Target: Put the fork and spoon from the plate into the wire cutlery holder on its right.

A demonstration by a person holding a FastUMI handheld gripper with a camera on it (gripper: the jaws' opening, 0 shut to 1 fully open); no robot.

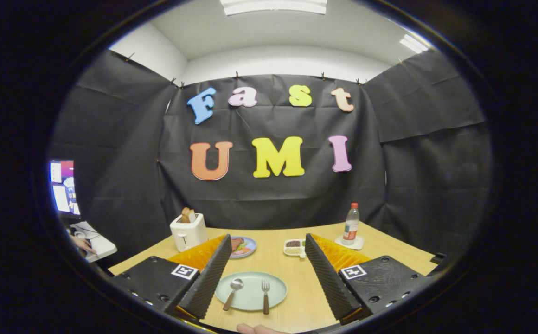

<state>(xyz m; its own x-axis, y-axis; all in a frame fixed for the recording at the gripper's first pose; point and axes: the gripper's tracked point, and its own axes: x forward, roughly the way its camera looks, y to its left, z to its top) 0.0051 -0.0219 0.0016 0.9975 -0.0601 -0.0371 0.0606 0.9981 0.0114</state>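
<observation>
Two wood-handled utensils, spoon point(232, 292) and fork point(265, 296), on round plate point(276, 283); gripper point(266, 260) spread.

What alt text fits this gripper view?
The gripper, fingers wide open, hangs over a pale green plate holding a spoon and fork on a wooden table. Beyond stand a toaster and bottle.
</observation>
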